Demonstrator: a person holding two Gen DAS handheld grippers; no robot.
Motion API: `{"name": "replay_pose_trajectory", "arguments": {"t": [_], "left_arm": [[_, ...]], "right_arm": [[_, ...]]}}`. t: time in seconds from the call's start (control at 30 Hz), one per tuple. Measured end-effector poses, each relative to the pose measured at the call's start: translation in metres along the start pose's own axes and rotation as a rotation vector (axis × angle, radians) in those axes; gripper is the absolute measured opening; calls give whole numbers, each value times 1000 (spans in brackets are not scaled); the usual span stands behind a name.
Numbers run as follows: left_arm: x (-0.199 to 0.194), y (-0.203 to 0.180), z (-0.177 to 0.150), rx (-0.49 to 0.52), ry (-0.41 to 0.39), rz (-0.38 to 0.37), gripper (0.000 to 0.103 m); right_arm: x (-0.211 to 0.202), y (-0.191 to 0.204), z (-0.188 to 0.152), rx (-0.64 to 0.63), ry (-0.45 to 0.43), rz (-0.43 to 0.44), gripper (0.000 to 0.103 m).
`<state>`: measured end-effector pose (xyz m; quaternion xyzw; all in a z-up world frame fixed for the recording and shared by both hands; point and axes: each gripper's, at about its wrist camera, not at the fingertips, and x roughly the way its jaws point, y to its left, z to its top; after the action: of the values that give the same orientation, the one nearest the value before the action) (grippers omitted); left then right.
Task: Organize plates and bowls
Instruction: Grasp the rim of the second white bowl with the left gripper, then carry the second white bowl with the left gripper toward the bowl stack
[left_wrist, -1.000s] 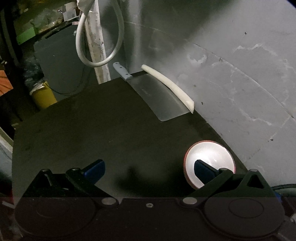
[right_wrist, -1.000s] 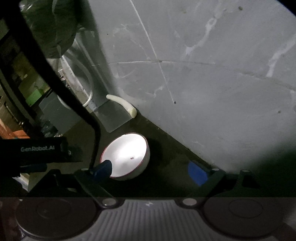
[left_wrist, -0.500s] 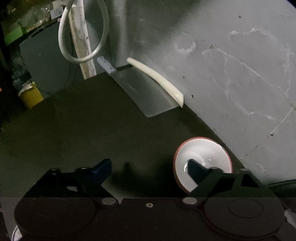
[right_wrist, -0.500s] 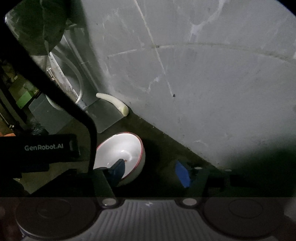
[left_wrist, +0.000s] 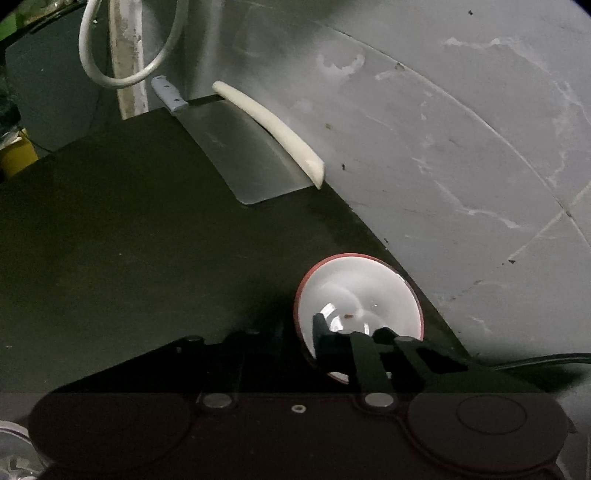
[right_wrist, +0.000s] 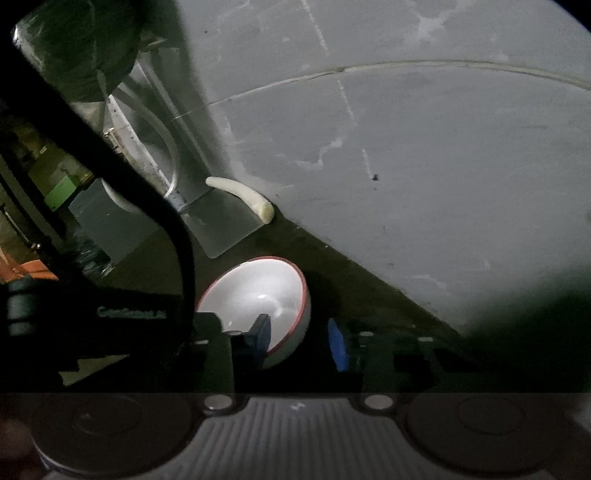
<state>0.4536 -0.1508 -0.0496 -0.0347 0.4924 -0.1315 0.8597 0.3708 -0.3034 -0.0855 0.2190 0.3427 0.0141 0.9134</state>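
A white bowl with a red rim (left_wrist: 358, 299) sits on the dark counter near the grey wall. My left gripper (left_wrist: 299, 332) has closed over the bowl's near left rim, with its right finger (left_wrist: 325, 336) inside the bowl. In the right wrist view the same bowl (right_wrist: 258, 291) sits between the fingers of my right gripper (right_wrist: 301, 341). Its left blue pad (right_wrist: 260, 334) is inside the bowl and its right blue pad (right_wrist: 338, 345) is outside, close to the wall. Contact with the rim is not clear.
A cleaver (left_wrist: 240, 151) lies flat at the back of the counter (left_wrist: 129, 240) beside a long white piece (left_wrist: 273, 125) against the wall. A looped white hose (left_wrist: 129, 55) hangs behind. The left gripper's body and cable (right_wrist: 110, 206) cross the right wrist view.
Both grippers have narrowed and moved onto the bowl. The left gripper's fingers have come together at the bowl's rim. The right gripper's pads now straddle the bowl's wall.
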Motion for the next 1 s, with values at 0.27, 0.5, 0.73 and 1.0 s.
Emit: {"name": "replay_pose_trajectory", "arguments": {"t": [0.27,0.5,0.73,1.0], "left_arm": [[-5,0,-7,0,-18,3,8],[-29,4,-18,-25,-64,-12,8],[-76,8,-35,-50,-147,-38,8],[-141,11,-70,-83,-242,-76,8]], "right_arm": [[4,7,3,-43,14,8,27],[-2,5,1,-53,27,24,21],[-28,14,0,-90,-11,53,21],[-84,42,-6,-166,-77,70,21]]}}
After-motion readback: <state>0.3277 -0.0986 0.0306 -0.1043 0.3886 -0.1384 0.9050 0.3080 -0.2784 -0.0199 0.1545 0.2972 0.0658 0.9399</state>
